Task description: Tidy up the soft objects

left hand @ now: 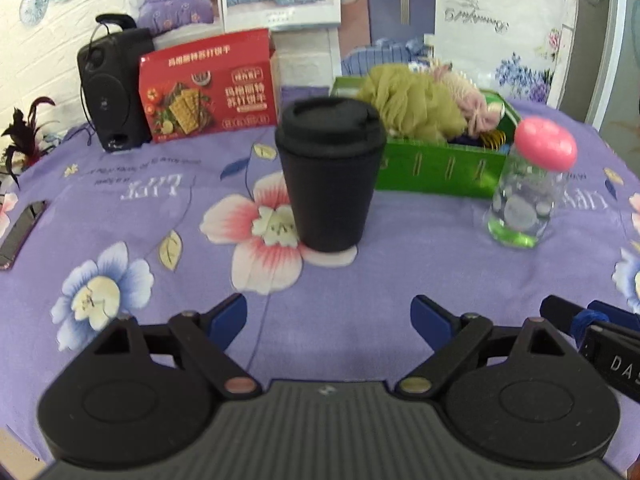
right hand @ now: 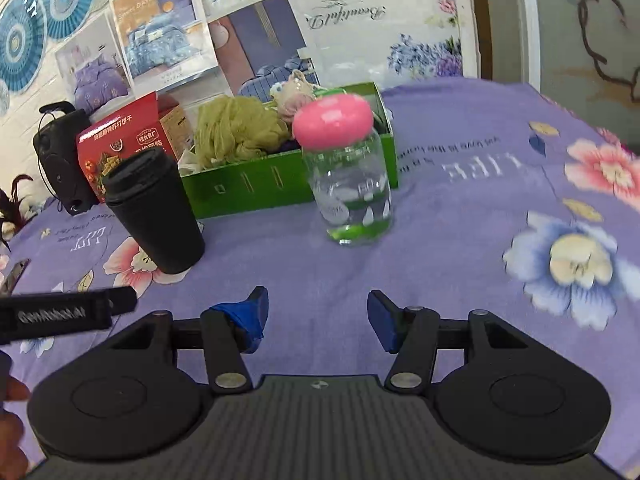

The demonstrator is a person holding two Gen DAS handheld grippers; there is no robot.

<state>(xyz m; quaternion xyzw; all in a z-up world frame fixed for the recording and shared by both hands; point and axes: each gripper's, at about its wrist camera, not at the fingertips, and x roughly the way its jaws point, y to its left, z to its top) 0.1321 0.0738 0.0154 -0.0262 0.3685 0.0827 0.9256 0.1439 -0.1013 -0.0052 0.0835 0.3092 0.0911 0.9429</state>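
A green box (left hand: 436,170) (right hand: 256,184) stands at the back of the purple flowered cloth. In it lie an olive mesh bath puff (left hand: 408,100) (right hand: 236,130) and a pink-and-cream soft scrunchie (left hand: 476,108) (right hand: 292,96). My left gripper (left hand: 330,316) is open and empty, low over the cloth in front of a black lidded cup (left hand: 330,172). My right gripper (right hand: 318,312) is open with nothing between its blue pads, short of a clear jar with a pink lid (right hand: 348,184). The right gripper's tip shows at the right edge of the left wrist view.
A red cracker box (left hand: 208,88) (right hand: 120,148) and a black speaker (left hand: 108,88) (right hand: 60,160) stand at the back left. The clear jar (left hand: 528,192) sits right of the black cup (right hand: 154,212). A dark flat object (left hand: 20,232) lies at the cloth's left edge.
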